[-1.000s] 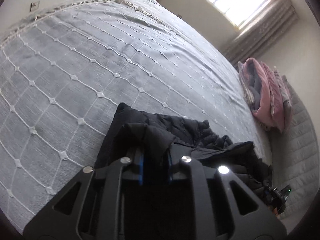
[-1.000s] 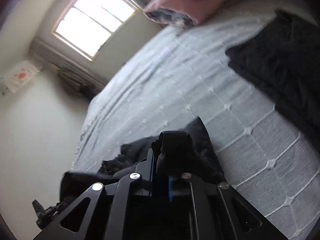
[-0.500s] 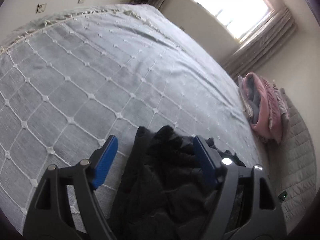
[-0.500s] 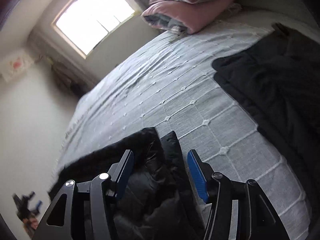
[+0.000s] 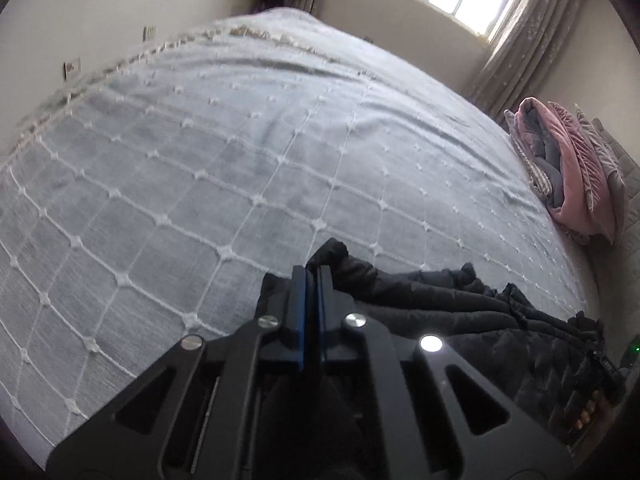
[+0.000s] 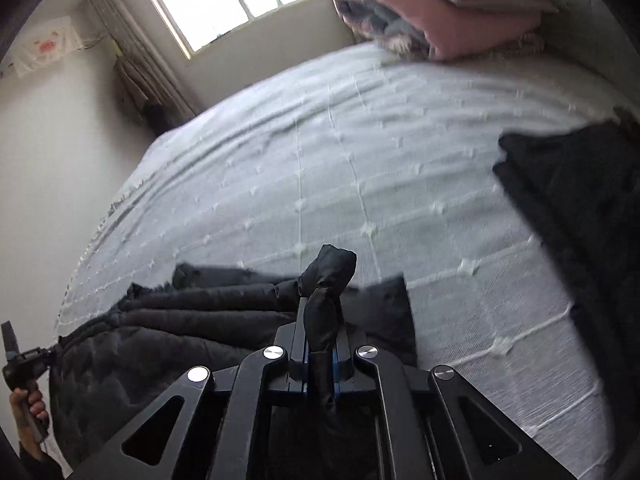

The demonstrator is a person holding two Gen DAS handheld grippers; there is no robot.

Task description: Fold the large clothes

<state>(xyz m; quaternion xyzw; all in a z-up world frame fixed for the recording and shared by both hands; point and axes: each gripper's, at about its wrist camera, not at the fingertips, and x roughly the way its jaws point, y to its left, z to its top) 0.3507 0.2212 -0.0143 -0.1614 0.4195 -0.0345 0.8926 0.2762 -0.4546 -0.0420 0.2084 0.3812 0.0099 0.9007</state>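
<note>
Right now: bed (image 5: 248, 152) w/ grey quilted cover fills both views, stretching far ahead of the fingers. Pink bedding (image 5: 572, 184) sits well beyond, at the far edge. A 2nd dark cloth (image 6: 576, 208) lies off to the R side of the R fingers, apart from the main item.

Jacket (image 5: 460, 320), black, puffy, lies on the bed just ahead of and under both tools, bunched between them.

L gripper (image 5: 313, 280): jaws have just been closing; now pressed together on a fold of jacket edge, fabric poking out past the tips. R gripper (image 6: 320, 320): same, jaws just closed, pinching a twisted knob of fabric that stands up beyond the tips.

Handling, my guess: light but bulky, soft, no stiffness, so it'll sag between grips. Shell looks slick, thin pinches may slip; padding springs back so folds won't stay flat w/o pressing. Best hold at hem/seam corners, wide apart, not mid-panel.
</note>
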